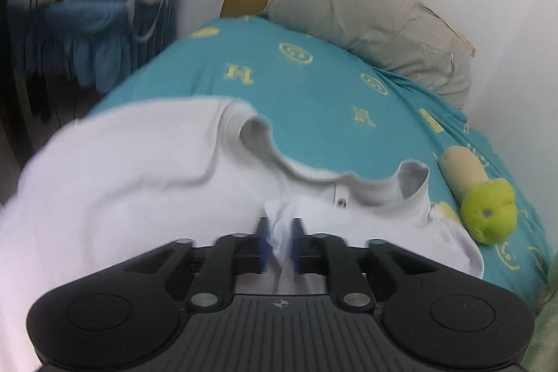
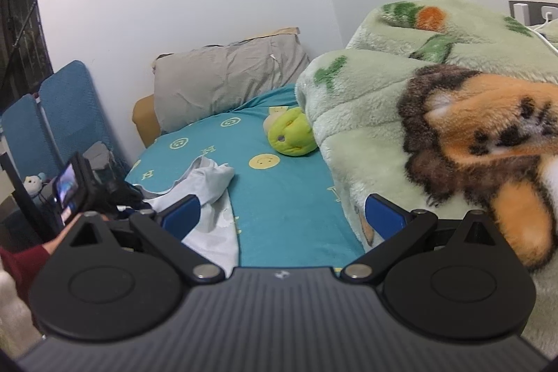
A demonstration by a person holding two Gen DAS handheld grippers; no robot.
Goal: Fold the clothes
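Observation:
A white shirt [image 1: 139,183] lies crumpled on the teal bedsheet [image 1: 314,86], its collar and a button [image 1: 340,199] facing away from me. My left gripper [image 1: 280,243] is down on the shirt with a ridge of white cloth between its blue pads [image 1: 263,243]; the jaws stand a little apart and do not clearly pinch it. In the right wrist view the same shirt [image 2: 209,187] lies left of centre. My right gripper [image 2: 282,215] hovers wide open above the sheet [image 2: 289,197], with nothing between its fingers.
A grey pillow [image 1: 366,9] leans on the wall at the head of the bed. A green plush toy [image 2: 289,135] lies on the sheet. A thick green blanket [image 2: 366,100] with a tiger plush [image 2: 488,142] fills the right side. Blue chairs [image 2: 52,114] stand beside the bed.

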